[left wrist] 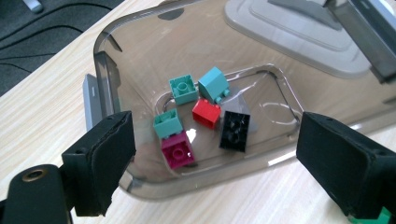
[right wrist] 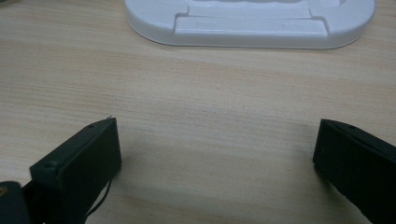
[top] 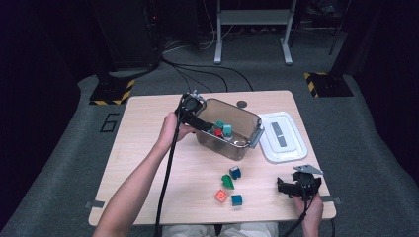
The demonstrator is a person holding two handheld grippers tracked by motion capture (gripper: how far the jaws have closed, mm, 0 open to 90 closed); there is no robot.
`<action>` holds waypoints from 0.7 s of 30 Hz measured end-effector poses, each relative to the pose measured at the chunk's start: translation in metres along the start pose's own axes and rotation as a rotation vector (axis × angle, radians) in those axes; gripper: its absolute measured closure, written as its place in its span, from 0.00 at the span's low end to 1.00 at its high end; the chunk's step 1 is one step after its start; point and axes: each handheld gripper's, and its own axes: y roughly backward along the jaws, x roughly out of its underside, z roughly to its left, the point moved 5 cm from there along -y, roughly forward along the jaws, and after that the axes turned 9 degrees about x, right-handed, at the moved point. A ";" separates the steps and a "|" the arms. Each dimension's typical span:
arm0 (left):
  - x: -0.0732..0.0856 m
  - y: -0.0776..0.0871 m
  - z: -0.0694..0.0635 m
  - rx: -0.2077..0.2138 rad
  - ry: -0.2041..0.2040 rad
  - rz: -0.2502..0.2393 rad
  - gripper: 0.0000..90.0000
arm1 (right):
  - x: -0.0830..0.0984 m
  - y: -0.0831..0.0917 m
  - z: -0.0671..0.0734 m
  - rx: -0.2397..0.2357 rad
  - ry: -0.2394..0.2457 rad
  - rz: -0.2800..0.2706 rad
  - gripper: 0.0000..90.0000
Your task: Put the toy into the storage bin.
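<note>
Now open left gripper (left wrist: 215, 154), black brick (left wrist: 235, 129) lengthwise toward it

Glossy smoky clear plastic bin (left wrist: 140, 56), shiny plastic bricks (left wrist: 206, 113), matt pale wood-grain table (right wrist: 196, 93), white plastic lid (right wrist: 252, 21)

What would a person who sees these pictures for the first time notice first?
Most striking is the clear plastic container in the middle of the wooden table, with small colourful bricks on its bottom. The left gripper hovers open at its rim, with nothing between the jaws. Four more bricks lie on the table in front of the container, a white lid lies to its right, and the right gripper rests open near the table's front right corner.
</note>
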 end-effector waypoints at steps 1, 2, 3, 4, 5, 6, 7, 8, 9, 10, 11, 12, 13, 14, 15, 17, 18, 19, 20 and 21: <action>0.002 0.003 -0.002 0.004 0.003 -0.010 0.13 | 0.000 0.000 0.000 0.000 0.000 0.000 0.00; 0.004 0.006 -0.004 0.006 0.001 -0.016 0.13 | 0.000 0.000 0.000 0.000 0.000 0.000 0.00; 0.007 0.008 -0.006 0.004 -0.007 -0.016 0.12 | 0.000 0.000 0.000 0.000 0.000 0.000 0.00; 0.010 0.010 -0.009 0.005 -0.005 -0.019 0.12 | 0.000 0.000 0.000 0.001 0.000 0.000 0.00; 0.014 0.012 -0.011 0.006 -0.007 -0.019 0.12 | 0.000 0.000 0.000 0.001 0.000 0.000 0.00; 0.016 0.013 -0.012 0.004 -0.010 -0.018 0.12 | 0.000 0.000 0.000 0.001 0.000 0.000 0.00; 0.020 0.014 -0.014 0.002 -0.011 -0.017 0.12 | 0.000 0.000 0.000 0.001 0.000 0.000 0.00; 0.023 0.015 -0.016 0.003 -0.013 -0.017 0.12 | 0.000 0.000 0.000 0.001 0.000 0.000 0.00; 0.027 0.017 -0.018 -0.001 -0.014 -0.024 0.12 | 0.000 0.000 0.000 0.001 0.000 0.000 0.00; 0.029 0.017 -0.019 -0.004 -0.014 -0.024 0.12 | 0.000 0.000 0.000 0.001 0.000 0.000 0.00; 0.033 0.018 -0.020 -0.002 -0.011 -0.026 0.12 | 0.000 0.000 0.000 0.001 0.000 0.000 0.00; 0.035 0.018 -0.021 0.002 -0.011 -0.026 0.12 | 0.000 0.000 0.000 0.001 0.000 0.000 0.00; 0.039 0.018 -0.023 0.004 -0.009 -0.028 0.12 | 0.000 0.000 0.000 0.001 0.000 0.000 0.00; 0.043 0.017 -0.024 0.006 -0.011 -0.030 0.12 | 0.000 0.000 0.000 0.001 0.000 0.000 0.00; 0.045 0.017 -0.025 0.012 -0.007 -0.030 0.12 | 0.000 0.000 0.000 0.001 0.000 0.000 0.00; 0.052 0.015 -0.027 0.017 -0.006 -0.027 0.12 | 0.000 0.000 0.000 0.002 0.000 0.000 0.00; 0.055 0.014 -0.028 0.018 -0.004 -0.025 0.12 | 0.000 0.000 0.000 0.001 0.000 0.000 0.00; 0.057 0.013 -0.029 0.019 0.001 -0.028 0.12 | 0.000 0.000 0.000 0.002 0.000 0.000 0.00; 0.060 0.012 -0.030 0.019 0.004 -0.025 0.12 | 0.000 0.000 0.000 0.002 0.000 0.000 0.00; 0.064 0.010 -0.031 0.022 0.011 -0.017 0.12 | 0.000 0.000 0.000 0.002 -0.001 0.000 0.00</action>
